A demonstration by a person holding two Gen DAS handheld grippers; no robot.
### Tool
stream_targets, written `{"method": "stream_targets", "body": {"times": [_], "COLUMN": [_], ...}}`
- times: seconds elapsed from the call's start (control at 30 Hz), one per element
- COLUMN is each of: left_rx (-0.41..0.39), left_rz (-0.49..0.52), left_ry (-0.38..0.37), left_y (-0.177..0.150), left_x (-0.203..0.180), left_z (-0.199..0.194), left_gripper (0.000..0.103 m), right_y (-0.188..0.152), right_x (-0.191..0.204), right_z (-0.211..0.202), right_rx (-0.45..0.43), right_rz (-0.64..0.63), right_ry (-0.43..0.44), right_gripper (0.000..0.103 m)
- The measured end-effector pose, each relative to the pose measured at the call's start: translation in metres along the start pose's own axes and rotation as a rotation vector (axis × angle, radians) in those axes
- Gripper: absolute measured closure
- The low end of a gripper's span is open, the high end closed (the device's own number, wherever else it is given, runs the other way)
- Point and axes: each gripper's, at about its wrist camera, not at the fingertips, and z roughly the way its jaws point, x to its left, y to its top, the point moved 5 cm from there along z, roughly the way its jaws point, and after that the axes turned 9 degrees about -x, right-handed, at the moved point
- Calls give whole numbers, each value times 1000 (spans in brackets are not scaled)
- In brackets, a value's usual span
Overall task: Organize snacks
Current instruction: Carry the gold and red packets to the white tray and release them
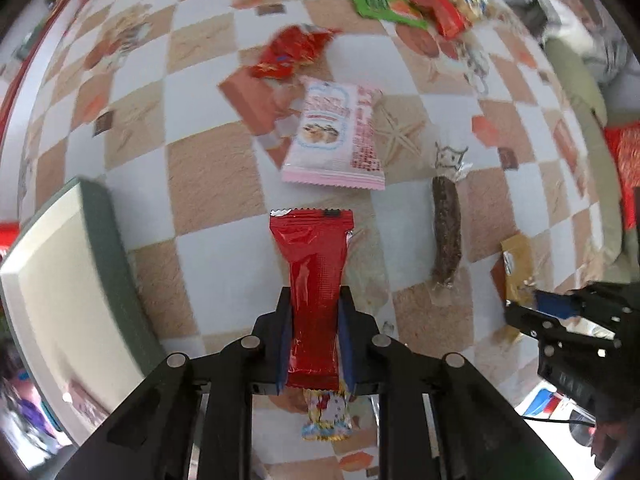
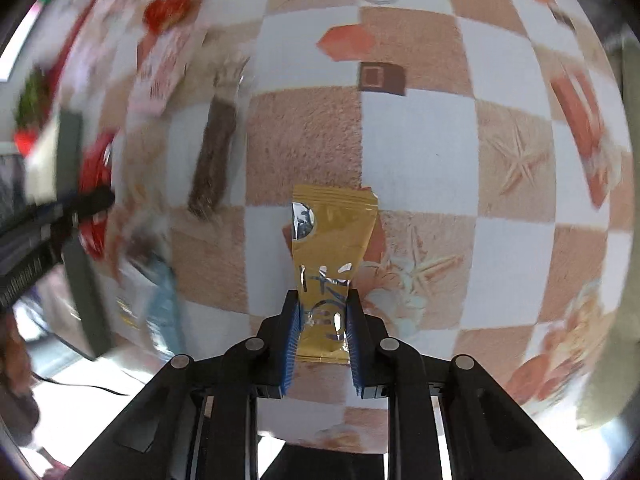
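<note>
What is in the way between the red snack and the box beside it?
Nothing visible. The left gripper holds the red snack, and only bare checked tablecloth lies between it and the box on its left.

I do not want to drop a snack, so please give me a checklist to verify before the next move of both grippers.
1. Left gripper is shut on the red packet: ok.
2. Right gripper is shut on the gold packet: ok.
3. Both packets sit straight between the pads, not slipping: ok for now; the hold force cannot be told.
4. The grey-rimmed box at the left is in view as a possible place to put snacks: ok; what is inside it cannot be told.
5. The two grippers are apart from each other: ok.
6. The dark snack stick and pink packet lie on the tablecloth, not under the held packets: ok.
</note>
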Motion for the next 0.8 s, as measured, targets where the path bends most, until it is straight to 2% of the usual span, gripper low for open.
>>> {"method": "stream_targets", "body": {"times": [0.07,0.2,0.37,0.6,0.8], "left_rx": [-26,-63,-82,-115,-133], "left_rz": [-21,-75,-118,-135,-225], "left_ry": [-13,-39,-55,-34,-4], "left_y": [-4,-17,-30,-39,-58], "left_x": [5,17,40,75,108], "left_z": [-13,-36,-47,-62,-68], "left_gripper": [81,81,81,81,81], "right_y": [4,8,-4,-2,6], "right_x": [-4,-12,-2,21,58], "right_z": [-6,-14,-27,-37,-43], "right_rx": [-12,-13,-21,-38,-40], "right_rz": [45,68,73,6,-77], "right_ry": [32,39,50,64,72], "right_gripper": [80,80,80,80,80]}}
